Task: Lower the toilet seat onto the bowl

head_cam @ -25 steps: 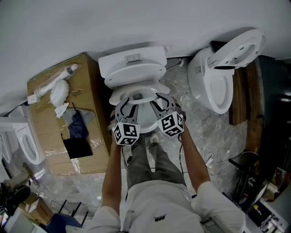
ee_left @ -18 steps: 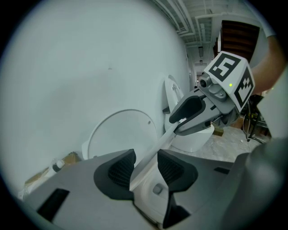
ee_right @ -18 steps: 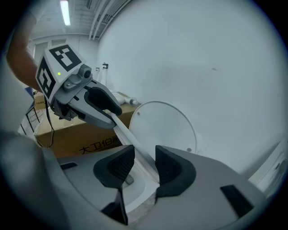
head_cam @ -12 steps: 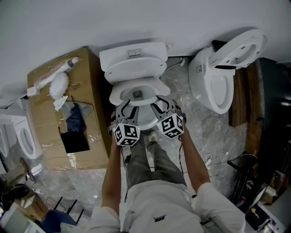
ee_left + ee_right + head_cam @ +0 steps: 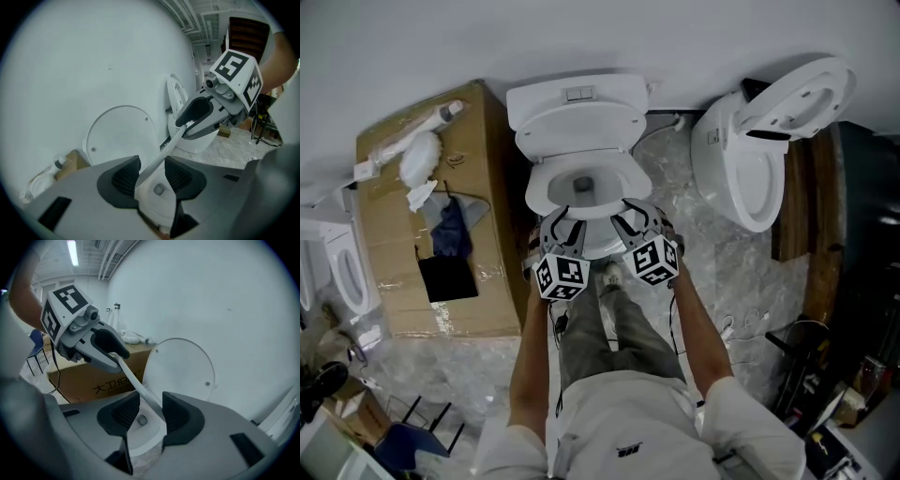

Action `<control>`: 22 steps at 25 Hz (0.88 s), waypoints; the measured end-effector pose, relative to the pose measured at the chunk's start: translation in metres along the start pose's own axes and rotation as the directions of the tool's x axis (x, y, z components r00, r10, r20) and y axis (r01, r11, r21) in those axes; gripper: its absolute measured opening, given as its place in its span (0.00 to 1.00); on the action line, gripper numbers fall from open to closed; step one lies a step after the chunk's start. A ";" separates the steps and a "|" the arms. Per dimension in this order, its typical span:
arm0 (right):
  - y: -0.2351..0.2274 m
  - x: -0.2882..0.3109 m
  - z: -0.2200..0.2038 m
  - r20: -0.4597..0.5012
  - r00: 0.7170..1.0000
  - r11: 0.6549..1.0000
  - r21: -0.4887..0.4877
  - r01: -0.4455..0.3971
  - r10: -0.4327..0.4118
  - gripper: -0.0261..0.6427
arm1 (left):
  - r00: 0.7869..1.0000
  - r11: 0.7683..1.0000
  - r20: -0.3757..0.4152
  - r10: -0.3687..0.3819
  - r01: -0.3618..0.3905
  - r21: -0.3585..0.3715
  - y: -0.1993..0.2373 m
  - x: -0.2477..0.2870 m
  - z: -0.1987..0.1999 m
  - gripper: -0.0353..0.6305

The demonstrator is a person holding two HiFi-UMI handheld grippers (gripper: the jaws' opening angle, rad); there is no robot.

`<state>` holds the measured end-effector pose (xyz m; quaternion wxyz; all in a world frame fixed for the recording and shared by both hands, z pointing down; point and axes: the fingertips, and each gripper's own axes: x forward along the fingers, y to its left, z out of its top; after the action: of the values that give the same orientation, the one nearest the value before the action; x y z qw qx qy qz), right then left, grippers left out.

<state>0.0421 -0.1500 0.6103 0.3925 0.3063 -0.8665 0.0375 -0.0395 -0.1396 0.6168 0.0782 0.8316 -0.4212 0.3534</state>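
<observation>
**Toilet seat caught by its front rim in both pairs of jaws, low over the bowl**

The toilet seat (image 5: pixel 161 153) is tipped forward, away from the lid (image 5: pixel 119 136), which stands upright against the tank (image 5: pixel 575 98). The seat's thin white front rim runs straight from one gripper to the other, above the open bowl (image 5: pixel 586 183).

The left gripper (image 5: pixel 151 172) has the rim between its dark ribbed pads. Its jaws stand narrowly apart and have just been opening. The rim lies close against one pad, with a slit left at the other. The right gripper (image 5: pixel 146 414) takes the same rim further along, and its jaws are also narrowly apart. There the rim touches one pad, and a strip of bowl shows through the gap at the other. Both grippers slant downward, side by side at the front of the toilet. No view shows whether the seat's front edge rests on the bowl.

The toilet stands at the far edge of the floor, backed against a plain pale wall (image 5: pixel 581 37). The floor (image 5: pixel 675 178) is covered with crinkled clear sheeting. Just beside the toilet, toward the floor's left edge, stands a taped cardboard box (image 5: pixel 384 244) with a dark cloth (image 5: pixel 448 230) lying on it. Toward the right edge sits a second toilet (image 5: pixel 741 178) with its own lid raised.
</observation>
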 end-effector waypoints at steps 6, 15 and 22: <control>0.014 -0.003 -0.014 -0.005 1.000 1.000 -0.009 -0.026 0.026 0.27 | 1.000 1.000 -0.011 0.002 -0.002 -0.002 -0.015 -0.004 -0.013 0.34; 0.036 -0.004 -0.037 -0.020 0.997 0.997 -0.027 -0.071 0.070 0.28 | 0.999 1.000 -0.045 0.003 -0.003 -0.006 -0.037 -0.007 -0.036 0.34; 0.053 -0.005 -0.055 -0.036 0.994 0.993 -0.042 -0.107 0.105 0.29 | 0.998 1.000 -0.065 0.005 -0.005 0.000 -0.054 -0.009 -0.054 0.35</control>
<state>0.0509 -0.0877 0.6543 0.4113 0.2505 -0.8753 0.0445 -0.0303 -0.0765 0.6600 0.0908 0.8186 -0.4206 0.3805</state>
